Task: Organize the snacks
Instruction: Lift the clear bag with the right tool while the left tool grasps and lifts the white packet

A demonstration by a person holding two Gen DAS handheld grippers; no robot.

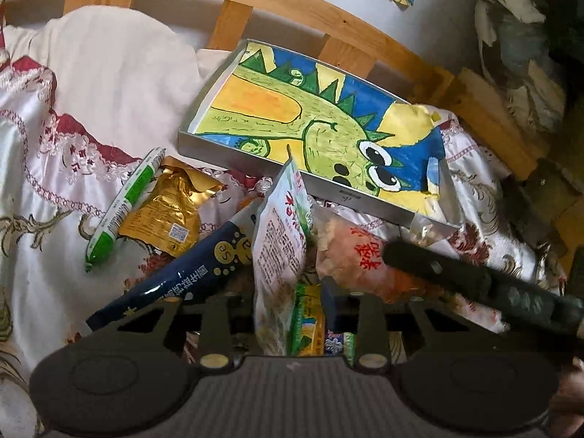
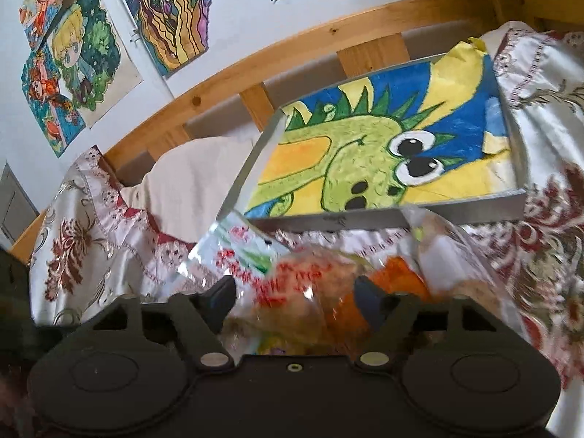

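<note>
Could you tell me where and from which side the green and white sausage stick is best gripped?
Grip the green and white sausage stick across its narrow middle, coming from above. It lies flat on the cloth, long and thin, with open cloth on its left side; the gold pouch crowds its right side.

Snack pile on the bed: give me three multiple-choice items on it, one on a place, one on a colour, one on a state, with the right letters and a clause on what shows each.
1. Where does the gold foil packet lie?
A. inside the tray
B. beside the green and white tube snack
C. on the wooden rail

2. What colour is the dinosaur in the tray?
A. green
B. red
C. purple

3. What is between the left gripper's fingers?
A. nothing
B. the dark blue packet
C. the white printed packet

Answers: 1 B, the two lie touching on the bedspread. 2 A, its body is green. 3 C, that packet stands upright between the fingers.
</note>
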